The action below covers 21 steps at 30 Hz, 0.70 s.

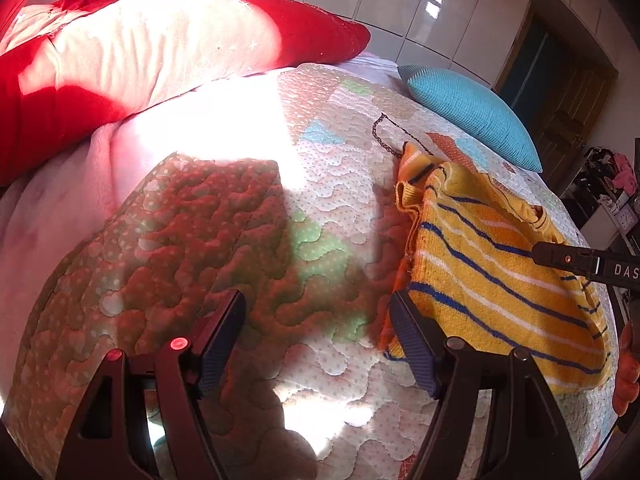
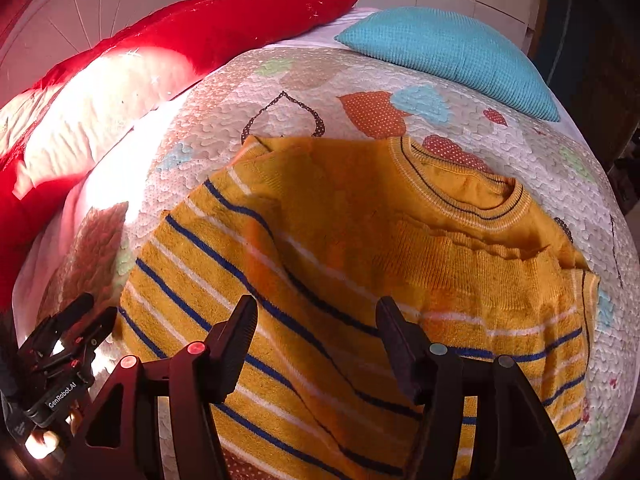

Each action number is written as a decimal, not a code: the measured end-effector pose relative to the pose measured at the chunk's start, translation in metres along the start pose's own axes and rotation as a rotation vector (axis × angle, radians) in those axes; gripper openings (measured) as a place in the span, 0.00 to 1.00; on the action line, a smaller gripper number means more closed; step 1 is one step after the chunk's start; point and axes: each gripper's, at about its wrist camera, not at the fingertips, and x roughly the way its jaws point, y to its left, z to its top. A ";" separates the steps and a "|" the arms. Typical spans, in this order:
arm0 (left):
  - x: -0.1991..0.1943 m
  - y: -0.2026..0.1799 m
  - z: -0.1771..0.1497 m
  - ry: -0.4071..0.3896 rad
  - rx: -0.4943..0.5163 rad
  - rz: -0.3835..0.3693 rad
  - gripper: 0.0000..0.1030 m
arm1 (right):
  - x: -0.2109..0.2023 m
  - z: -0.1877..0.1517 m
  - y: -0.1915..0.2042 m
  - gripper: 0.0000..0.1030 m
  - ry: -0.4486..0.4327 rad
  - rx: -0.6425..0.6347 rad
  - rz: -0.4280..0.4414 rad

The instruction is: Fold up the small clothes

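The yellow striped sweater [image 2: 340,272] lay on the quilt [image 2: 224,104] of the bed, partly folded: a plain ribbed part lay turned in over the striped body, with the neckband [image 2: 464,188] toward the blue pillow [image 2: 448,48] and a red pillow [image 2: 208,28] along the far left. The right gripper [image 2: 316,344] hung over the lower stripes with its jaws apart and nothing between them; no cloth was pinched. The left gripper [image 1: 320,340] sat off the sweater's left edge, jaws also apart and empty, over bare quilt.

The step in hand looked like setting up the next fold. To do it well, each gripper should probably take an edge of the sweater at matching points, pinching every layer there so the turned-in part does not slide out, then carry the cloth over low and lay it square to the stripes.

Much was hard to read. The sweater's bottom hem ran out of the right wrist view beneath the gripper. Whether one or both sleeves were folded in could not be told. Strong sunlight washed out the quilt's left side, and the person's hands were hidden.
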 end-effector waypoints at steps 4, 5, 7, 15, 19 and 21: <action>0.002 0.000 0.001 0.005 -0.004 -0.003 0.72 | 0.006 -0.011 -0.002 0.67 0.015 0.014 0.014; 0.002 0.001 0.001 0.005 -0.006 -0.005 0.72 | 0.008 -0.013 -0.002 0.67 0.023 0.021 0.022; 0.001 0.001 0.001 0.005 -0.010 -0.008 0.72 | 0.013 -0.016 -0.001 0.67 0.039 0.037 0.044; -0.007 0.015 0.004 -0.005 -0.079 -0.027 0.72 | 0.013 -0.017 0.035 0.73 0.016 -0.039 0.062; -0.016 0.038 0.010 -0.036 -0.166 -0.010 0.72 | 0.013 -0.006 0.049 0.74 0.001 -0.054 0.069; -0.021 0.048 0.013 -0.053 -0.202 0.009 0.72 | 0.015 0.002 0.057 0.75 -0.007 -0.051 0.072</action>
